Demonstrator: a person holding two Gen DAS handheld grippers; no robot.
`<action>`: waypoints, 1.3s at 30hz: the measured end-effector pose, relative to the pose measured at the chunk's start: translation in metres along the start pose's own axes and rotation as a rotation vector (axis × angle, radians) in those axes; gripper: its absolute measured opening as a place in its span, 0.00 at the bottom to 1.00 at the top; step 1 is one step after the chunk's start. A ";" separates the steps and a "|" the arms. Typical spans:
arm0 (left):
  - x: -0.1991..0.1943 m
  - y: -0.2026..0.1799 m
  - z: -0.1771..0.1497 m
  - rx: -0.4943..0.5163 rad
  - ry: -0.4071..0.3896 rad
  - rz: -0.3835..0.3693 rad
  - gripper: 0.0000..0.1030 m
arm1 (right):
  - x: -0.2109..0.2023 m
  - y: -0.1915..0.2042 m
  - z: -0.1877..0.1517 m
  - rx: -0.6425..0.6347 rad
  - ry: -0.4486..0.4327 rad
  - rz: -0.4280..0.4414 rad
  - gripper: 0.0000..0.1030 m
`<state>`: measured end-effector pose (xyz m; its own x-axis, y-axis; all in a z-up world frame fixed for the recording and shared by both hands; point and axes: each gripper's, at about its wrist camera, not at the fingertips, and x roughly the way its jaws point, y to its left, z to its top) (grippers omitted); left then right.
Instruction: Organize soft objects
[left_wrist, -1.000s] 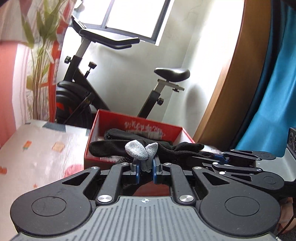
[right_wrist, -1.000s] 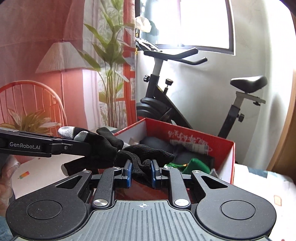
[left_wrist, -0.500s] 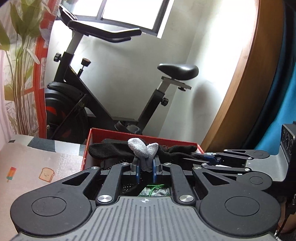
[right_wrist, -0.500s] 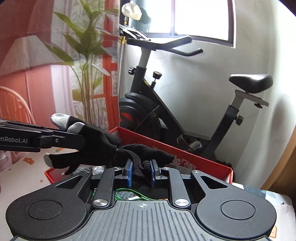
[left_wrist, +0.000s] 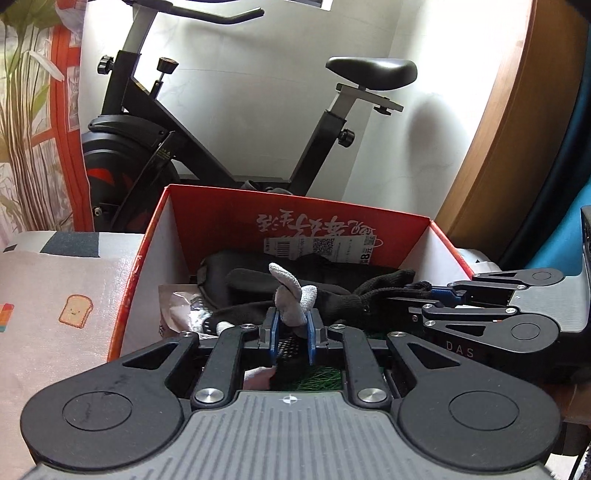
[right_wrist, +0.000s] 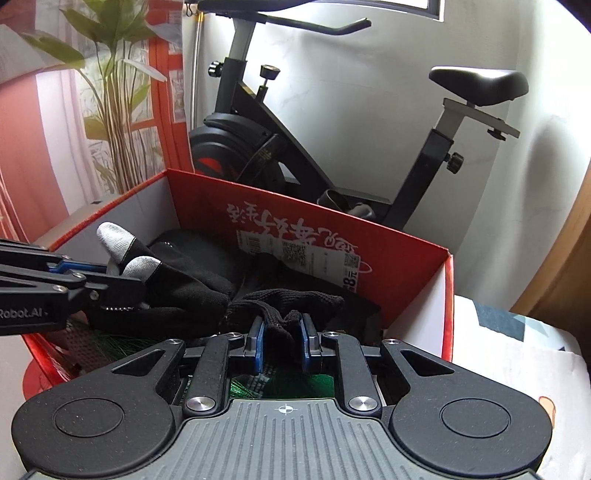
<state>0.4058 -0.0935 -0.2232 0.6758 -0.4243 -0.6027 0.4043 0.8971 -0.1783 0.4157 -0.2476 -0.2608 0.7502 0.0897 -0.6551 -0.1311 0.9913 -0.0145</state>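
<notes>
Glove (right_wrist: 177, 291) spans both grippers over box (right_wrist: 406, 266); left gripper (left_wrist: 291, 330) pinches grey fingertips; right gripper (right_wrist: 280, 345) pinches cuff; long axis runs left-right.

- One black glove (right_wrist: 184, 291) with two grey fingertips (left_wrist: 291, 295), held over the box.
- One red cardboard box (left_wrist: 295, 221) with white inner walls.
- Two grippers: the left gripper (left_wrist: 291, 334) and the right gripper (right_wrist: 281, 345), each clamped on the glove.
- One exercise bike (right_wrist: 258, 147) behind the box's far edge.
- One green item (right_wrist: 280, 386) in the box; what it is cannot be told.
- One toast print (left_wrist: 75, 310) on the cloth.
</notes>
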 end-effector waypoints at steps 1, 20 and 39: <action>0.000 0.002 0.000 0.001 -0.001 0.009 0.18 | 0.003 -0.001 -0.001 0.005 0.014 -0.011 0.16; -0.074 -0.007 0.012 0.079 -0.168 0.121 1.00 | -0.066 -0.011 -0.004 0.159 -0.066 -0.026 0.92; -0.233 -0.038 -0.010 0.065 -0.287 0.198 1.00 | -0.260 0.041 -0.014 0.184 -0.323 0.013 1.00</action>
<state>0.2272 -0.0276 -0.0837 0.8869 -0.2686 -0.3757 0.2801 0.9596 -0.0248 0.2056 -0.2316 -0.1017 0.9189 0.0990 -0.3818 -0.0450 0.9880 0.1479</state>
